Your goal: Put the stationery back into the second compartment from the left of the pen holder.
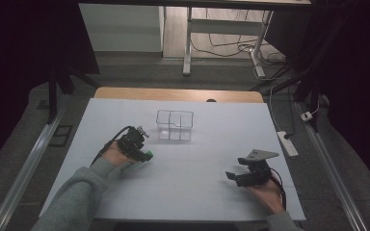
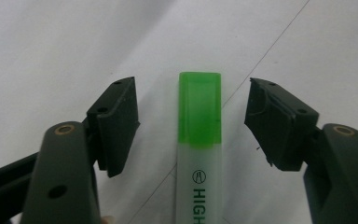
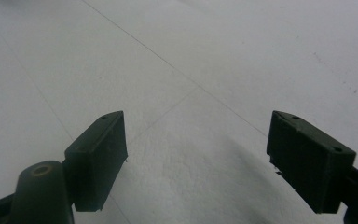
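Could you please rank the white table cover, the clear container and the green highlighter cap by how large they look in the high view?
1. white table cover
2. clear container
3. green highlighter cap

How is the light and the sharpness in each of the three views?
High view: dim, with dark surroundings, and the clear container is faint against the pale table. Left gripper view: the green highlighter between the open jaws of the left gripper is fairly sharp, its print readable. Right gripper view: soft grey shadow lies on the sheet ahead of the right gripper.
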The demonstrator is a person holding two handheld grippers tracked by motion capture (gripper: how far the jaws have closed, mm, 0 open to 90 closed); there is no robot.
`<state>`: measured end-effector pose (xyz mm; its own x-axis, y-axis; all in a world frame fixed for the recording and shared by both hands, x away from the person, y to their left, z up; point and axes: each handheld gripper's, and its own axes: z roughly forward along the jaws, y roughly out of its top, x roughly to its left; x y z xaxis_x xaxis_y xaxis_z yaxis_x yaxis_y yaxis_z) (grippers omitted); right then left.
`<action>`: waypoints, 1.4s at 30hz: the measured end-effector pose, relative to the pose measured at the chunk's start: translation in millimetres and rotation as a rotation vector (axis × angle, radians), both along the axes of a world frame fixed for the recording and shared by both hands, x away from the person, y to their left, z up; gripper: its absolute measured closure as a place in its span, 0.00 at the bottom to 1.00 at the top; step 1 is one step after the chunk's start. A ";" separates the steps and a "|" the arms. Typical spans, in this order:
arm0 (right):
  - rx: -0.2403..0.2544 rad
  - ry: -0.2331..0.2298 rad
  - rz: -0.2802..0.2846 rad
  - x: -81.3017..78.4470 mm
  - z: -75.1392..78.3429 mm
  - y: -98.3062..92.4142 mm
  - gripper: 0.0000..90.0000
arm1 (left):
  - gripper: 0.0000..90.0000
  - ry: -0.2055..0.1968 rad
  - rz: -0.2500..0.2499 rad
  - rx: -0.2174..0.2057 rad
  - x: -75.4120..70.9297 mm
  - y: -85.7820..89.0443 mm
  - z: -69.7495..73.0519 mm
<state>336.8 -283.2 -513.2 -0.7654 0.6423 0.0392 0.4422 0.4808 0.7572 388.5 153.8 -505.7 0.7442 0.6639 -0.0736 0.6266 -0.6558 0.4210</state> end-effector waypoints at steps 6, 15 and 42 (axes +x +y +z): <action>-0.009 0.000 -0.001 0.1 -0.2 0.5 0.22 | 0.45 0.010 -0.015 0.023 1.2 -3.2 -3.4; -0.014 -0.002 -0.002 0.4 -0.2 0.0 0.22 | 0.58 0.006 -0.034 0.056 2.1 -7.8 -8.2; -0.019 -0.005 -0.005 0.3 -0.2 0.1 0.22 | 0.74 -0.029 -0.004 -0.019 -3.6 -1.9 -1.4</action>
<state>337.1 -283.1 -513.4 -0.7625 0.6466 0.0229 0.4405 0.4928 0.7504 384.9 151.9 -507.1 0.7489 0.6596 -0.0640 0.6113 -0.6502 0.4513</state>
